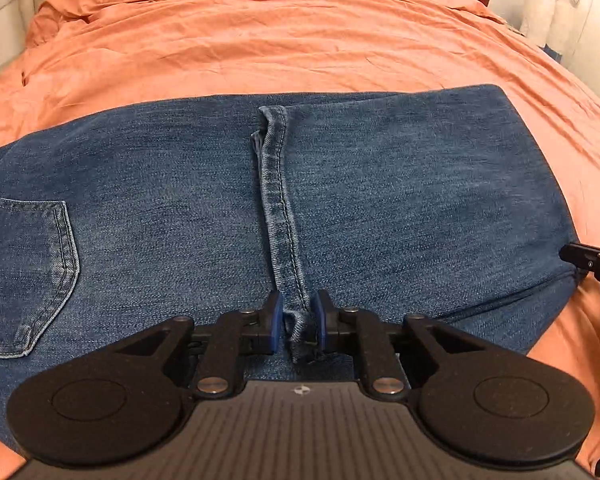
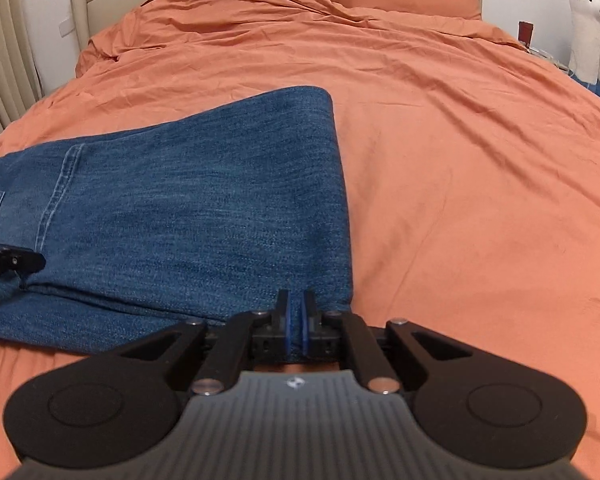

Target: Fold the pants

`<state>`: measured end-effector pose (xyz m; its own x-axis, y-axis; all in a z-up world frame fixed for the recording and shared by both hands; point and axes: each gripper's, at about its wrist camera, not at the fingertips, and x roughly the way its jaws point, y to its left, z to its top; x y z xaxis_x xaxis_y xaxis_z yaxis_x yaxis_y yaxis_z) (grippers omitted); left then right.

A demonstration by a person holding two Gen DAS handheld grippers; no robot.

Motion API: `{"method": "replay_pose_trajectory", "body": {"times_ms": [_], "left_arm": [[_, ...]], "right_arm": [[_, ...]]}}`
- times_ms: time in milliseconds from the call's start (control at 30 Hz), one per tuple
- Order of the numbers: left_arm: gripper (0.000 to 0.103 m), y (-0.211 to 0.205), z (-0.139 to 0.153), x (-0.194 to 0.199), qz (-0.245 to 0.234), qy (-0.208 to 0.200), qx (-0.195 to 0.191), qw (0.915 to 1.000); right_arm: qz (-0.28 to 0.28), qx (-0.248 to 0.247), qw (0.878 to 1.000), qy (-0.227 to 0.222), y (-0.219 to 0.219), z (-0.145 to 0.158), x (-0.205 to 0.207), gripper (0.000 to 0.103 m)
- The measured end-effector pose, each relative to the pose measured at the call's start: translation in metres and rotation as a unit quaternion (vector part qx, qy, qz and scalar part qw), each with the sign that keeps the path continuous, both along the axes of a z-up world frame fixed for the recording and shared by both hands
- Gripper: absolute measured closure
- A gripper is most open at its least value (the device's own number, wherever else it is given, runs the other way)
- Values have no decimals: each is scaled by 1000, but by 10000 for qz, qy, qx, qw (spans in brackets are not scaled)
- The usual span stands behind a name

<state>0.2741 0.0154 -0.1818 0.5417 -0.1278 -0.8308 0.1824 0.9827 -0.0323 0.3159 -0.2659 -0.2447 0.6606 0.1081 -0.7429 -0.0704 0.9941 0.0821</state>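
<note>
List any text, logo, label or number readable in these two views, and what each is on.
"AI", the tail end of white lettering cut off by the frame edge, on the left gripper seen at the left of the right wrist view.
A small white emblem, no letters, on each gripper's body.
Nothing readable on the jeans, the bedding, or the wall plates.

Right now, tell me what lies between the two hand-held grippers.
Only folded jeans between the left hand-held gripper and right hand-held gripper, seen from the right wrist view.
</note>
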Motion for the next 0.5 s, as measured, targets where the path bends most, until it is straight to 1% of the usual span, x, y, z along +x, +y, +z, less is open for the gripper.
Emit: {"method": "replay_pose_trajectory", "body": {"times_ms": [33, 133, 167, 200, 233, 267, 333, 400, 500], "left_arm": [[79, 1, 4, -1, 24, -67, -2, 10000], [66, 11, 24, -13, 146, -392, -81, 9991], [59, 15, 33, -17, 206, -480, -102, 9986], [56, 20, 42, -21, 285, -555, -114, 9980], [56, 26, 51, -24, 406, -622, -129, 9972], [55, 35, 60, -27, 568, -683, -160, 9959], [53, 53, 76, -33, 946, -781, -283, 9920], [49, 73, 89, -40, 1367, -866, -457, 9858], [44, 111, 100, -49, 1968, -1045, -900, 9707]], "right_arm": [[9, -39, 10000, -43, 2, 2, -2, 103], [-5, -145, 9996, -236, 6, 13, -6, 102], [-31, -78, 9994, -332, 6, 20, -9, 99], [-57, 43, 9991, -419, 5, 25, -11, 83], [-51, 146, 9988, -475, 4, 32, -14, 61], [-10, 199, 9985, -517, 6, 37, -16, 58], [192, 177, 9981, -551, 16, 48, -16, 59], [548, 92, 9971, -528, 30, 58, -15, 59], [1176, -220, 9915, -513, 58, 76, -9, 58]]}}
